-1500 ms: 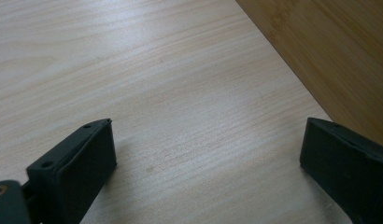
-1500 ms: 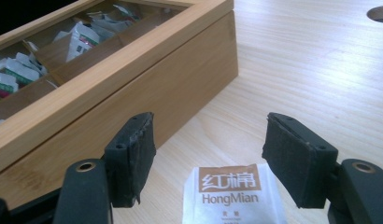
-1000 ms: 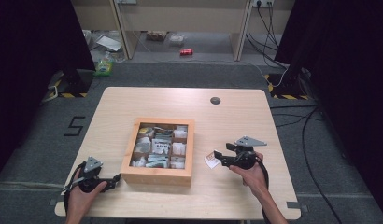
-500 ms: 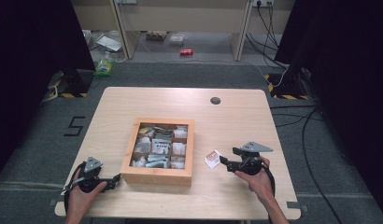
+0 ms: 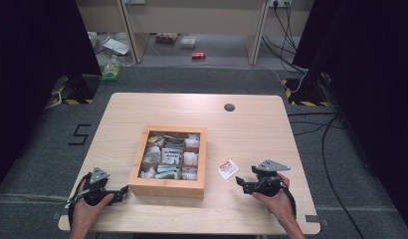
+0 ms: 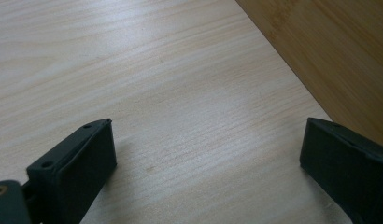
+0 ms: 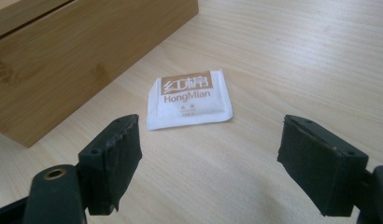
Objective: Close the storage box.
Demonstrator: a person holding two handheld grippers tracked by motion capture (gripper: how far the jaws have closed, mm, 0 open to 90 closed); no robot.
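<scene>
A white sachet (image 5: 227,169) with a brown "HongMian" label lies flat on the table, just right of a wooden box (image 5: 164,188) whose compartments hold several packets. My right gripper (image 5: 240,182) is a little to the right of the sachet and nearer the front edge. It is open, and its jaws have just been opening with nothing between them. In the right gripper view the sachet (image 7: 189,100) lies ahead of the gripper (image 7: 208,140), clear of both pads. My left gripper (image 5: 125,189) rests open by the box's front left corner. Bare wood shows between its jaws (image 6: 208,144).
The box wall (image 7: 77,56) stands close on the left of the right gripper, and also close to the left gripper's right pad (image 6: 339,46). A round dark grommet (image 5: 229,107) sits at the table's far side. Cables run over the floor at the right.
My right gripper has drawn back to the right and toward the front edge, away from the sachet, which stays lying where it was. The left gripper has not moved.
</scene>
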